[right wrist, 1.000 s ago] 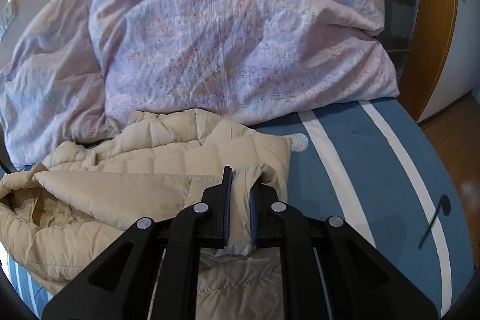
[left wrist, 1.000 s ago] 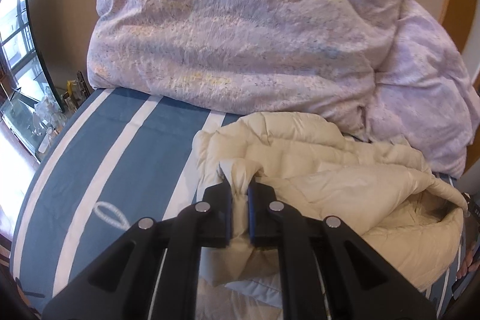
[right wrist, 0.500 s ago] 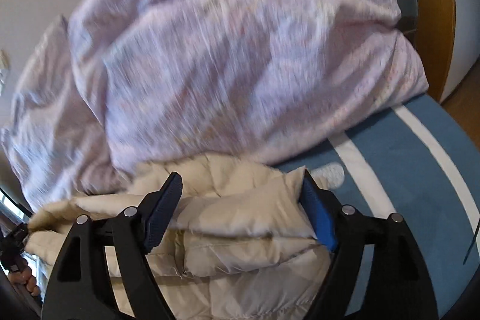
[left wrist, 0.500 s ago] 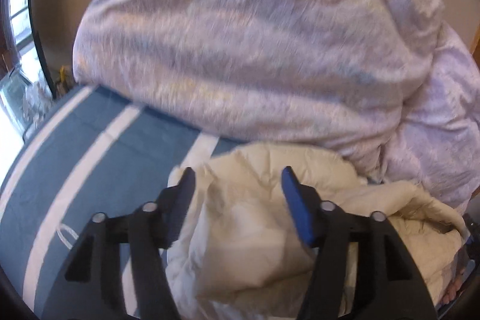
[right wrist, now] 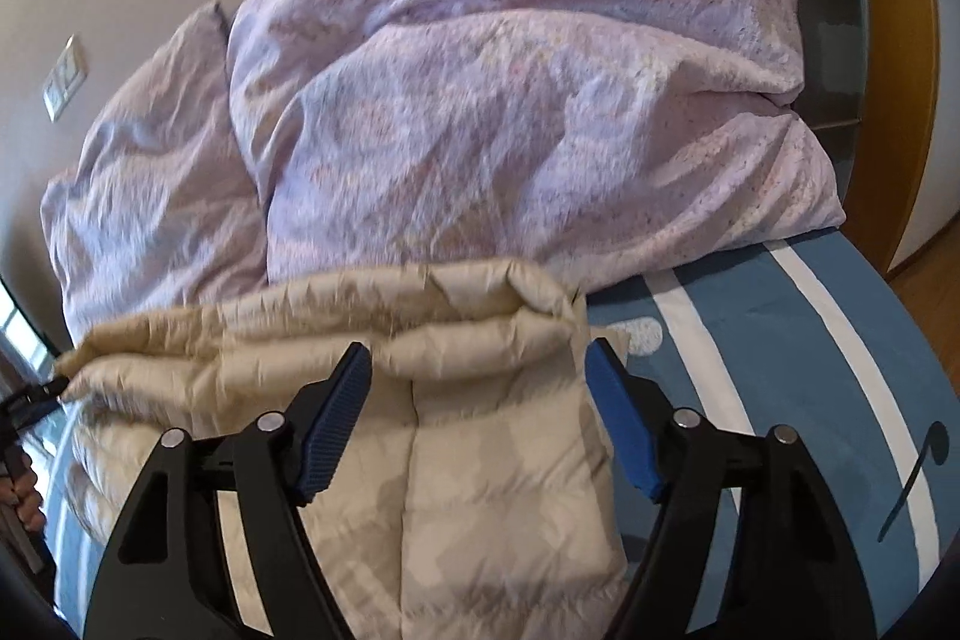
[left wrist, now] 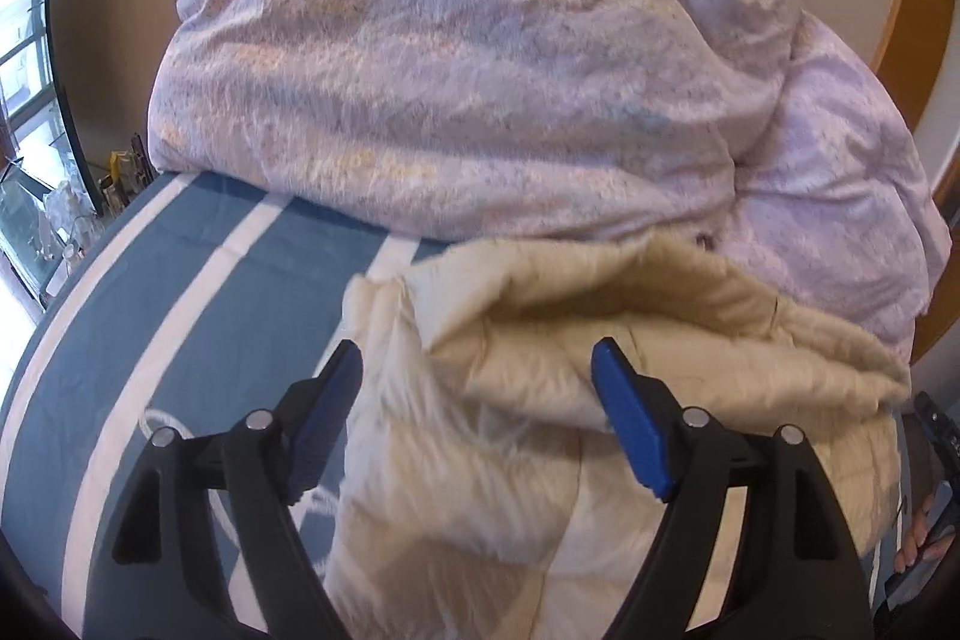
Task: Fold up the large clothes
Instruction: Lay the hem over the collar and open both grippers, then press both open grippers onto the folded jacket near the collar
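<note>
While both sets of jaws have just been opening and stand wide, gripping nothing, the jacket [left wrist: 540,400] lies folded on the bed [left wrist: 180,292]: puffy, light, springy; grip hems.

The heaped lilac patterned duvet [left wrist: 456,88] blocks the far side of the bed from edge to edge. The folded cream quilted down jacket [right wrist: 480,460] fills the centre, just beside it. Bare blue bedsheet with white stripes [left wrist: 180,328] gives clear passage left of the jacket and also right of it [right wrist: 780,370].
</note>
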A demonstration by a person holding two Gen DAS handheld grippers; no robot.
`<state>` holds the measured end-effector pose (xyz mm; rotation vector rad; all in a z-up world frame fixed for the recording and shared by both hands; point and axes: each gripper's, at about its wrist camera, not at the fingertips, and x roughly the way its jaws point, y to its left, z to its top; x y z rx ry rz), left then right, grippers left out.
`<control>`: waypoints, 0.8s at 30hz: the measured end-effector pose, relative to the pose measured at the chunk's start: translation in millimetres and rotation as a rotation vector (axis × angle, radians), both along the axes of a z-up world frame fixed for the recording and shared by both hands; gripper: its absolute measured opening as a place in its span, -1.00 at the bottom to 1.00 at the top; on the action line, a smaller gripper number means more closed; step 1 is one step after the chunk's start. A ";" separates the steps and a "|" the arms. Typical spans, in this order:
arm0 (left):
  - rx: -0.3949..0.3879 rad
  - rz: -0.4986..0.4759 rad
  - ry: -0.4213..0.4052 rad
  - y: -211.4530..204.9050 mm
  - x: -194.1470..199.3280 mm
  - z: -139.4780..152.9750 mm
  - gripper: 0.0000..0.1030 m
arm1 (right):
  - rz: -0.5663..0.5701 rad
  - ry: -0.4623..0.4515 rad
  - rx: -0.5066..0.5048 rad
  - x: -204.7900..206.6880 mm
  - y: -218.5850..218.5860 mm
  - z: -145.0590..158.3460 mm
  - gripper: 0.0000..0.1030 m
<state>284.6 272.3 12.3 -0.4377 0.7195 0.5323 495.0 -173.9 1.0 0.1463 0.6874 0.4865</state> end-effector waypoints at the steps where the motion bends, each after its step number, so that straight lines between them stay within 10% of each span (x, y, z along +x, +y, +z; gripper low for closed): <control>1: 0.000 -0.004 0.004 -2.2 -2.0 -1.6 0.53 | 0.009 0.006 -0.017 -0.9 2.5 -2.9 0.35; 13: -0.018 -0.046 0.017 -13.9 -28.5 -7.7 0.53 | 0.059 0.038 -0.122 -4.5 26.5 -17.3 0.11; 24: 0.087 -0.067 0.114 -28.0 34.1 -30.5 0.53 | -0.050 0.037 -0.202 22.8 50.8 -30.8 0.13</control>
